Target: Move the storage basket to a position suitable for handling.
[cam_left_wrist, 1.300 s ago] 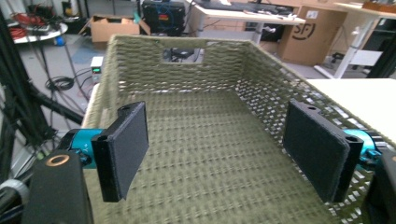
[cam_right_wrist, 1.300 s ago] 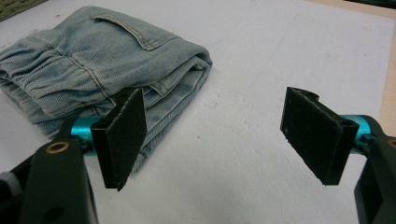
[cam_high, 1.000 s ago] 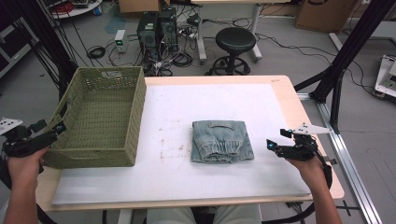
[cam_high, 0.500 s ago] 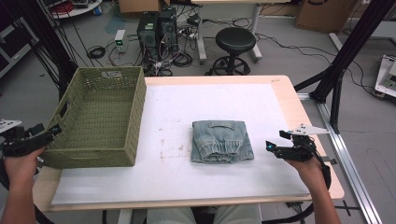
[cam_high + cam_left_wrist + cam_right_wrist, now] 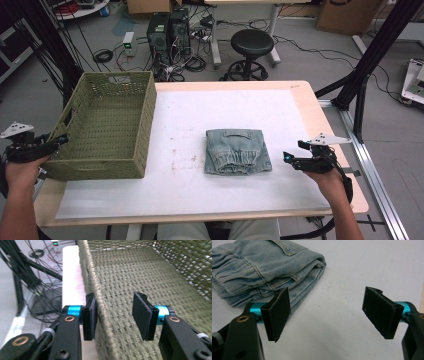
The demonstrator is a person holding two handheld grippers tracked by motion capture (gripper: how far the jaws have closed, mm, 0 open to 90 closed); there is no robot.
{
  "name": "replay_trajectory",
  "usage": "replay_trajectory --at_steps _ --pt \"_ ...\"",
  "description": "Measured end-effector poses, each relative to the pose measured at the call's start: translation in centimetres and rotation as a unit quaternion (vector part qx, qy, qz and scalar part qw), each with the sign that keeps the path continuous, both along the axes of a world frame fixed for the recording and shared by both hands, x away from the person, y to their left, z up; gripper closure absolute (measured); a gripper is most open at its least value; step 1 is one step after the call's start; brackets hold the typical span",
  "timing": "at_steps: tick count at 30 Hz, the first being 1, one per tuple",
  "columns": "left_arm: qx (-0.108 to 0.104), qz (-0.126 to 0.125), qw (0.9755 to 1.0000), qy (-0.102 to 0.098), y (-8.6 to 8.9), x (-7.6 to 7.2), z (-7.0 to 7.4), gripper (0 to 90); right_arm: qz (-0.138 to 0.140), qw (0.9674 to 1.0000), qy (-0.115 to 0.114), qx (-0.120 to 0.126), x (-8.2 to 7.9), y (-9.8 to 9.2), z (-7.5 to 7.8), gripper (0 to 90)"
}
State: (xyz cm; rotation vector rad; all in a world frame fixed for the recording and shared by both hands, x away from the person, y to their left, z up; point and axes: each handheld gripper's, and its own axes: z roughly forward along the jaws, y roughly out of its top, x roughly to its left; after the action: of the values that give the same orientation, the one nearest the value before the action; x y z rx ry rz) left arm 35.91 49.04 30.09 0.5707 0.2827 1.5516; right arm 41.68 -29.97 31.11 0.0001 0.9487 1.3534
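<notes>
An olive woven basket [image 5: 145, 120] stands empty on the table's left side. My left gripper [image 5: 59, 140] is at its near left corner. In the left gripper view the left gripper [image 5: 116, 315] straddles the basket's wall [image 5: 100, 297]: one pad is against the outside, the other stands apart inside. Its jaws have just been closing, with the wall between them. Folded blue jeans [image 5: 236, 150] lie mid-table. My right gripper [image 5: 294, 150] rests open just right of them. In the right gripper view the right gripper [image 5: 329, 312] holds nothing, and the jeans [image 5: 262, 270] lie beyond one pad.
A white mat [image 5: 200, 200] covers the wooden table [image 5: 345, 180]. Behind the table are a black stool [image 5: 252, 45], computer towers [image 5: 167, 32] and cables on the floor. A black frame post [image 5: 370, 65] stands at the right.
The left gripper's jaws have narrowed around the basket's wall and the hand has lifted slightly. The right hand, jeans and basket have stayed put.
</notes>
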Motion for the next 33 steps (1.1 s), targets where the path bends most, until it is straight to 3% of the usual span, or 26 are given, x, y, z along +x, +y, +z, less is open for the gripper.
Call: replay_trajectory --at_steps 5,19,33 --pt "0.004 -0.008 1.0000 -0.001 0.16 0.24 0.18 57.3 -0.001 1.0000 0.002 0.002 0.09 -0.12 -0.02 23.1" --pt "0.004 -0.014 0.9999 -0.004 0.23 0.36 0.21 72.5 -0.002 1.0000 0.005 -0.004 0.29 0.51 0.28 23.1" --pt "0.010 -0.016 0.9998 -0.006 -0.36 0.43 0.55 73.3 -0.006 0.9999 0.008 -0.007 0.35 0.75 0.35 23.1"
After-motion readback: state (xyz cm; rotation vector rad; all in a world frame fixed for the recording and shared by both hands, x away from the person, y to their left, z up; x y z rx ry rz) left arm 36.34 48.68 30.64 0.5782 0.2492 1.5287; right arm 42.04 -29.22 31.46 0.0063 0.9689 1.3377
